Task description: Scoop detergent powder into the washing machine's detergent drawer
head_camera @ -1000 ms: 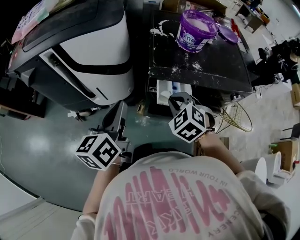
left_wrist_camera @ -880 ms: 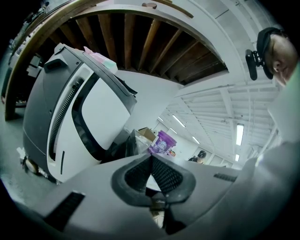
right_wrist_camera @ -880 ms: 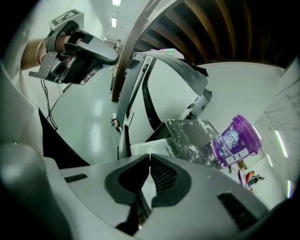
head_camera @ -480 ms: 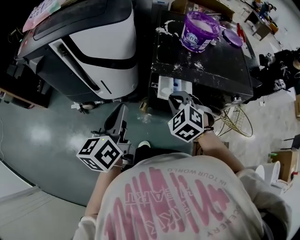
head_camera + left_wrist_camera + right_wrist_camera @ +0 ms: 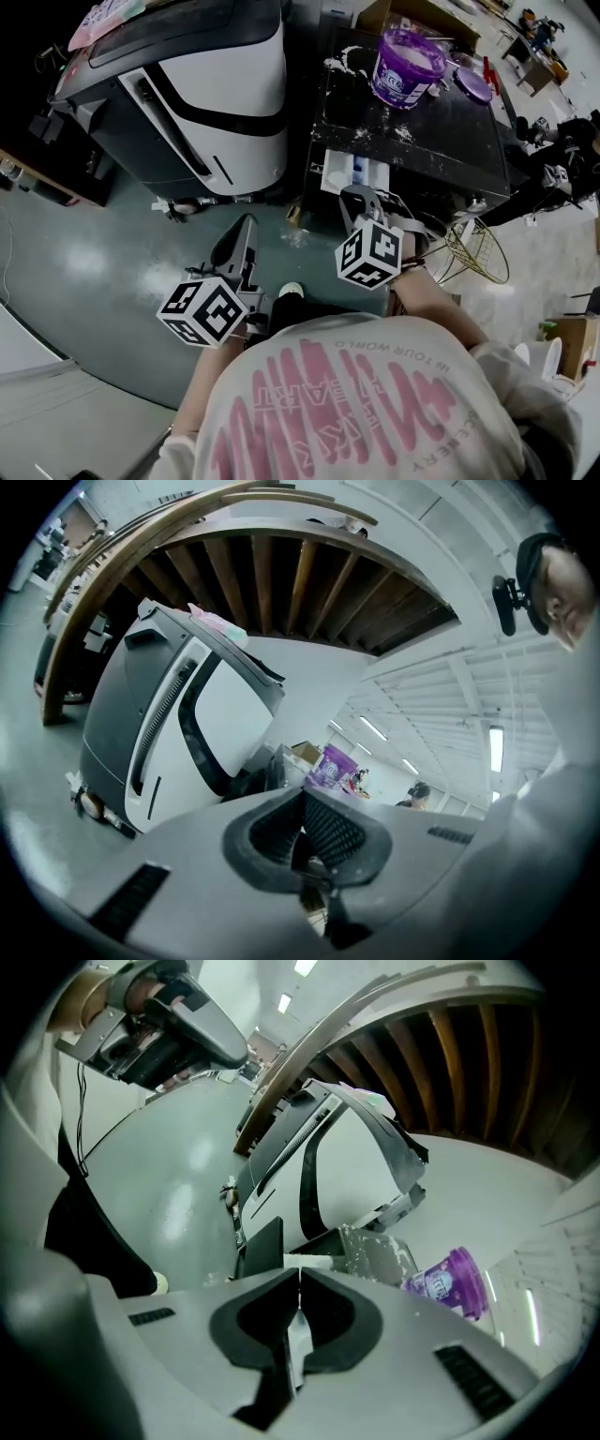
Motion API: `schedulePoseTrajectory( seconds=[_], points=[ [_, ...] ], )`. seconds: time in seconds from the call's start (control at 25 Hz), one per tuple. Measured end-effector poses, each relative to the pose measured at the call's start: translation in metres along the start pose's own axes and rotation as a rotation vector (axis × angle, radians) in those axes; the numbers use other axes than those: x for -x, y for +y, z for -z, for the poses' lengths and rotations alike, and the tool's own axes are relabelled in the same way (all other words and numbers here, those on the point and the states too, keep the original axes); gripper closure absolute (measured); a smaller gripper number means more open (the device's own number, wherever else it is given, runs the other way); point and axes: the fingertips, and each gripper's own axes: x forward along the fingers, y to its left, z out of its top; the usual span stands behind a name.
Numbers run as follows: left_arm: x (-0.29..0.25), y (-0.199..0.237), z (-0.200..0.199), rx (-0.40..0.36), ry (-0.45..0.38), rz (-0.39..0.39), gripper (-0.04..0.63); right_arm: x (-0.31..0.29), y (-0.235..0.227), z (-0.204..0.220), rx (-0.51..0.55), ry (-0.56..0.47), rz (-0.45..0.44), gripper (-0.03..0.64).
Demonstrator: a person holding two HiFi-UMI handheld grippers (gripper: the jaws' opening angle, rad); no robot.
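The detergent drawer [image 5: 352,175] is seen pulled out from the front of the black-topped washing machine [image 5: 422,141], its long axis running from the machine toward the person. The purple detergent tub [image 5: 405,66] stands upright and uncovered on the machine top, beyond the drawer and slightly to its right. Its lid [image 5: 473,84] is laid further right of the drawer line. Spilled powder [image 5: 342,61] is scattered on the top behind the drawer. No scoop can be made out in any view.

The coming move is judged to turn on reach past the drawer. The tub lies ahead of and above the right gripper [image 5: 356,202], which is held just in front of the drawer's outer end and is clearly the nearer of the 2. It is tilted downward with its jaws pressed together, and nothing can be confirmed between them.

The left gripper [image 5: 246,223] is held well to the left of the drawer and roughly level. It is aimed toward the large white and grey machine [image 5: 216,84], its jaws meeting at the tips with nothing gripped.
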Motion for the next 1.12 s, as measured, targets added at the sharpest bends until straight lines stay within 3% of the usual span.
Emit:
schedulePoseTrajectory(
  seconds=[0.36, 0.68, 0.76, 1.04, 1.12],
  points=[
    [0.023, -0.007, 0.016, -0.012, 0.016, -0.019, 0.595, 0.013, -0.001, 0.003, 0.032, -0.006, 0.066, 0.614],
    [0.035, -0.002, 0.014, -0.020, 0.011, -0.040, 0.595, 0.024, -0.013, -0.006, -0.004, -0.030, 0.118, 0.614],
    [0.036, -0.002, 0.015, -0.022, 0.010, -0.037, 0.594, 0.025, -0.017, -0.006, -0.125, -0.058, 0.098, 0.614],
    [0.033, 0.000, 0.019, -0.056, 0.042, -0.047, 0.594, 0.035, -0.042, 0.012, -0.760, -0.193, 0.059, 0.614],
    [0.030, -0.001, 0.022, -0.078, 0.069, -0.053, 0.595, 0.041, -0.047, 0.015, -0.871, -0.235, 0.072, 0.614]
  ],
)
